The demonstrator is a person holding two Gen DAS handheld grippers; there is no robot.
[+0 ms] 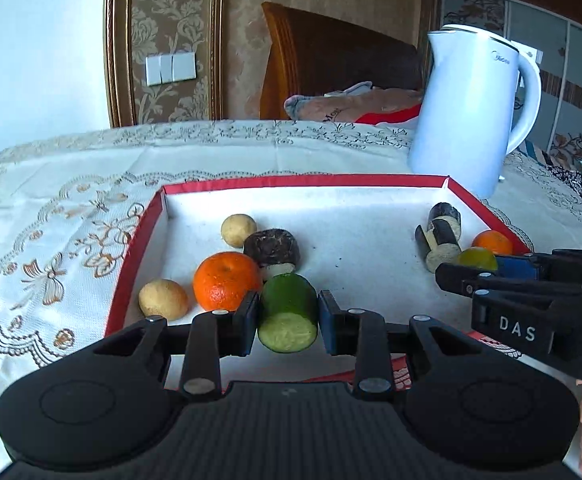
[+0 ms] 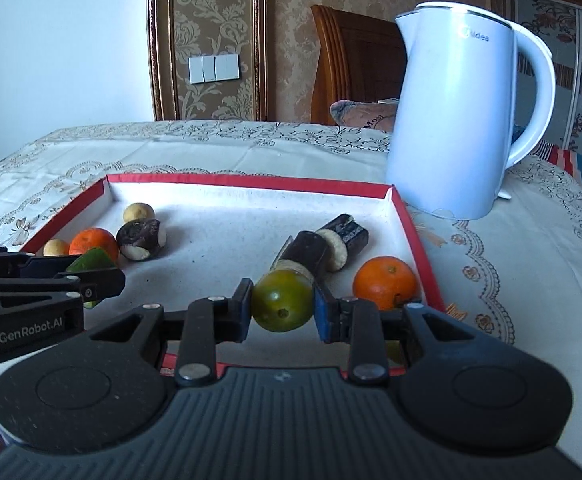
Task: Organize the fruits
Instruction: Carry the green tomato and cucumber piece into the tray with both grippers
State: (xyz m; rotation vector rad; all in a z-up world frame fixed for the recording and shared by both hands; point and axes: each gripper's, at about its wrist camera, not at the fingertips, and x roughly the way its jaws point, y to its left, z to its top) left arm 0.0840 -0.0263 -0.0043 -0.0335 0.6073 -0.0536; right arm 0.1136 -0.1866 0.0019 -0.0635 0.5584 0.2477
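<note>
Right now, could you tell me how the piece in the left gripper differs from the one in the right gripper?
The cucumber piece in the left gripper is a cut cylinder with a pale flat end; the green fruit in the right gripper is round and whole. The cucumber piece is bright green; the green fruit is duller, yellow-brown tinged. Both are clamped between shut jaws over the red-rimmed tray.

Your right claw [image 2: 282, 307] grips a green-yellow citrus [image 2: 282, 302] over the red-rimmed tray [image 2: 417, 240]; an orange [image 2: 385, 282] sits just right of it; dark cane pieces [image 2: 323, 250] lie just beyond; the white kettle [image 2: 459, 116] stands farther right on the worktop [image 2: 531, 260].
</note>
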